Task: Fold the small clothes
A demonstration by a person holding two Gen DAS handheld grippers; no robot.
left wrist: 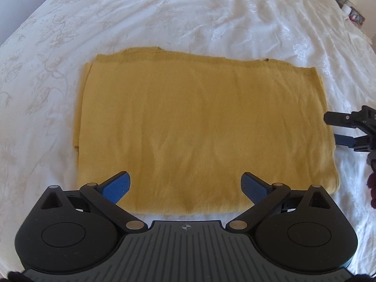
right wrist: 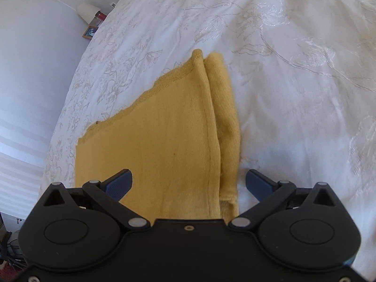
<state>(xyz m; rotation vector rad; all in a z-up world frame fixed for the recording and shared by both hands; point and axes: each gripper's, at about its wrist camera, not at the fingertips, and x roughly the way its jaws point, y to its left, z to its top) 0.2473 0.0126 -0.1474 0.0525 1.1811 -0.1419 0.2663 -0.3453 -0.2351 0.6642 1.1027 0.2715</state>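
The left gripper (left wrist: 185, 185) hung over the near edge of the yellow cloth (left wrist: 199, 129), fingers wide and holding nothing. The cloth lay flat and folded on the white bed (left wrist: 164, 11). The right gripper (right wrist: 188, 183) hung over its side edge, fingers wide too, maybe ready to grab and fold.

A folded mustard-yellow knit garment (left wrist: 199, 127) lies flat on a bed covered by a white embroidered bedspread (left wrist: 188, 18), well in from the bed's edges. The left claw (left wrist: 185, 185) sits over the garment's near edge, fingers spread wide apart above the cloth. The right claw (right wrist: 189, 183) sits at the garment's right side edge, one finger over the cloth, the other over bare bedspread. Beyond the bed's edge stand a small lamp (right wrist: 87, 11) and a framed picture (right wrist: 90, 32).
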